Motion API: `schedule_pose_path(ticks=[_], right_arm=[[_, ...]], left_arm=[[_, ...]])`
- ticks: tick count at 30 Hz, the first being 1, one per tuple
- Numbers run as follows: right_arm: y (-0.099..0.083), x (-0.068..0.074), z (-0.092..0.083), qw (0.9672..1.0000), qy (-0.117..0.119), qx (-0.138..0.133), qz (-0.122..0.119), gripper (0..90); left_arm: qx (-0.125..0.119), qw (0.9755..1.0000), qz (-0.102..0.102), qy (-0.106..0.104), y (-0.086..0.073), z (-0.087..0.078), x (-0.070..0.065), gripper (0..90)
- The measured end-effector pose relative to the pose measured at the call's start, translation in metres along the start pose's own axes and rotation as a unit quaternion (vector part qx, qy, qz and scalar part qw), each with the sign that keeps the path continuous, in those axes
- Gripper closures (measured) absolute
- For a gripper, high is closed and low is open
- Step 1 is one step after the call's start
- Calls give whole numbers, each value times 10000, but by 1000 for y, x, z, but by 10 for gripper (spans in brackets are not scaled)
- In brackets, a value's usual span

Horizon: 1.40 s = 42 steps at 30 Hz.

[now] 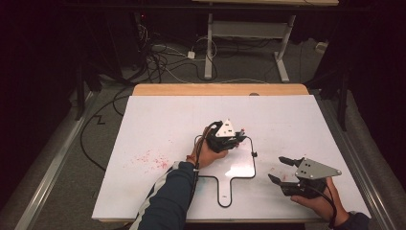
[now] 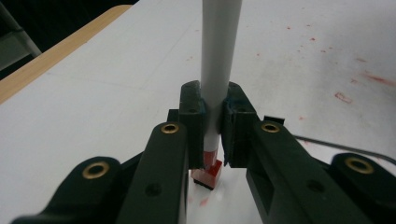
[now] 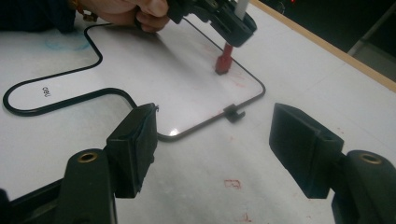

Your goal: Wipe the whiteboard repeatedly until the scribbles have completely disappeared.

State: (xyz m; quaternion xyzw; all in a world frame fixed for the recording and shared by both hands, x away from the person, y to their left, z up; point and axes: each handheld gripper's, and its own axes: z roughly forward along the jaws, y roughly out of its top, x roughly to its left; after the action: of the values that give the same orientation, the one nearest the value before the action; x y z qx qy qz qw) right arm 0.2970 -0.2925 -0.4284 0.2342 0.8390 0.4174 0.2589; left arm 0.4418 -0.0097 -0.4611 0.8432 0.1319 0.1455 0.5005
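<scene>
My left gripper (image 1: pixel 238 139) is shut on a white marker (image 2: pixel 219 56) and holds it upright. The marker's red end (image 2: pixel 208 175) rests on a small paddle-shaped whiteboard with a black rim (image 1: pixel 253 163), near its far right corner. From the right gripper view, the red end (image 3: pixel 224 60) stands on the board inside the rim (image 3: pixel 98 46), under the left gripper (image 3: pixel 229 23). At the front right, just off the board's right edge, my right gripper (image 1: pixel 277 168) is open with nothing between its fingers (image 3: pixel 135 140).
A large white sheet (image 1: pixel 167 124) covers the wooden table (image 1: pixel 220 89). Red ink specks (image 1: pixel 151 160) are scattered on it left of the left forearm. Cables (image 1: pixel 158 62) and another table's legs (image 1: pixel 208 52) lie beyond the far edge.
</scene>
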Motion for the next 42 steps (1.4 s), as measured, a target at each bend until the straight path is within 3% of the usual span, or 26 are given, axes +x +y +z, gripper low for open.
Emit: schedule_pose_path(ticks=[9, 16, 22, 27, 30, 32, 33, 34, 36, 40, 42], right_arm=[[1, 1, 1, 10000, 8, -5, 20, 332], [1, 2, 2, 10000, 36, 14, -8, 332], [1, 2, 3, 10000, 32, 17, -10, 332], [1, 2, 1, 10000, 25, 12, 7, 332], [1, 1, 1, 10000, 36, 3, -14, 332], [1, 1, 1, 10000, 45, 5, 0, 332], [1, 2, 1, 10000, 40, 5, -8, 332], [1, 2, 1, 10000, 42, 8, -8, 332], [1, 2, 1, 10000, 35, 9, -5, 332], [1, 2, 0, 10000, 34, 1, -21, 332], [1, 1, 0, 10000, 28, 2, -17, 332]], left_arm=[[7, 9997, -119, 216, -20, -32, 9, 787], [68, 9980, -244, 571, -38, -60, 26, 787], [7, 9967, -326, 745, -48, -71, 35, 787], [-81, 9969, -465, 624, -51, -75, 36, 786], [-88, 9978, -423, 510, -47, -70, 31, 786], [-134, 9987, -223, 430, -44, -65, 28, 787], [-6, 9980, -333, 542, -43, -65, 24, 787], [-27, 9984, -182, 530, -42, -65, 25, 787], [85, 9975, -153, 689, -45, -72, 28, 787], [93, 9964, -127, 831, -50, -79, 33, 787], [4, 9968, -102, 789, -51, -79, 35, 787]])
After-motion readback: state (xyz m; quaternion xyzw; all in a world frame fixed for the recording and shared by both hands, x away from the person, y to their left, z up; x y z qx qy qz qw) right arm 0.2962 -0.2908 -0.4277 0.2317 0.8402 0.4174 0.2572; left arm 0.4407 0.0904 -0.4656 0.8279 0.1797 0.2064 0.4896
